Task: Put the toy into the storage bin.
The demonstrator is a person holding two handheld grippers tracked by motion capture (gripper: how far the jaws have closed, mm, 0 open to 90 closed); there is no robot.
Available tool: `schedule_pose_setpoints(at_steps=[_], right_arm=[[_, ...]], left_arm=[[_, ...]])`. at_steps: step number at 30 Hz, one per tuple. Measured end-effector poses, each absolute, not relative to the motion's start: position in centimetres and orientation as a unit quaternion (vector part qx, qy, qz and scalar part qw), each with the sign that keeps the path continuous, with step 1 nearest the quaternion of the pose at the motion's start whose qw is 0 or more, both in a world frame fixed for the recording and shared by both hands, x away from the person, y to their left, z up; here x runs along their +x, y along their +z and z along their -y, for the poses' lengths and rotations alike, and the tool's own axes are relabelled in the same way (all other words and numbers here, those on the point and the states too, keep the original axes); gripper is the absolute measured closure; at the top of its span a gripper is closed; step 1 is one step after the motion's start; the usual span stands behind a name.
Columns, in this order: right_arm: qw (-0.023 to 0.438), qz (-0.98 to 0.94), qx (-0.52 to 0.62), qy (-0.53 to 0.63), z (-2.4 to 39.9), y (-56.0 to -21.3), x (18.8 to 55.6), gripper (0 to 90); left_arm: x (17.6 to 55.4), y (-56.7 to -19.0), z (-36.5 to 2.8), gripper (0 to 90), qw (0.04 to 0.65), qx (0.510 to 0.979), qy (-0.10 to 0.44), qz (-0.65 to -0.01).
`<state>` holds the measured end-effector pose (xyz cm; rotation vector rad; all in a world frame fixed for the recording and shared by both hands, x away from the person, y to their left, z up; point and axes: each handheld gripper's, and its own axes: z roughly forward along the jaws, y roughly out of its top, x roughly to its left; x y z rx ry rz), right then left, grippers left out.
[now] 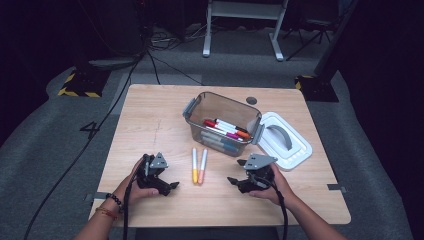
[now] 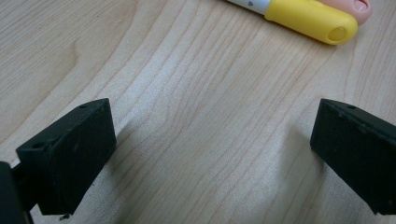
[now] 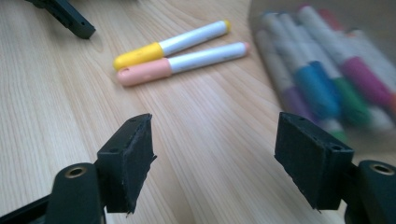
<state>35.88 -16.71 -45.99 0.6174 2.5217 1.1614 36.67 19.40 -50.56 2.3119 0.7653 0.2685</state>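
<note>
Both your left gripper (image 1: 172,186) and right gripper (image 1: 232,180) gape wide, empty; yellow marker (image 1: 194,165) looks light, rigid, slick: take it mid-barrel off the surface (image 1: 150,125)

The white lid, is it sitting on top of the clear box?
No, the white lid lies flat on the table beside the open clear box.

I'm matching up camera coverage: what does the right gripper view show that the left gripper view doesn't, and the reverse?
Right gripper view alone: the pink marker at full length, the yellow marker's white barrel, the clear bin with blurred markers inside, and a jaw of the left gripper at top left. Left gripper view alone: a close look at the yellow cap's end hole. Both: the yellow marker, a pink cap, the wooden table, and each one's own open black jaws over bare wood.
</note>
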Motion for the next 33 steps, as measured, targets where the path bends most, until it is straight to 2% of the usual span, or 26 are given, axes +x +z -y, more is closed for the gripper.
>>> schedule_pose_setpoints(at_steps=[6, 11, 21, 33], right_arm=[[0.129, -0.883, 0.198, 0.405, 12.9, -47.3, 37.0, 29.1], [0.131, -0.885, 0.192, 0.404, 10.4, -48.1, 37.6, 29.6], [0.132, -0.876, 0.213, 0.412, 7.9, -49.2, 39.1, 29.7], [0.137, -0.861, 0.227, 0.435, 6.3, -48.8, 39.9, 29.3]], left_arm=[[36.7, -50.6, -19.4, 0.6, 0.339, 0.888, 0.103, -0.294], [36.7, -50.6, -19.4, 0.6, 0.339, 0.888, 0.103, -0.294], [36.7, -50.5, -19.4, 0.6, 0.338, 0.888, 0.103, -0.294], [36.7, -50.6, -19.4, 0.6, 0.339, 0.888, 0.103, -0.293]])
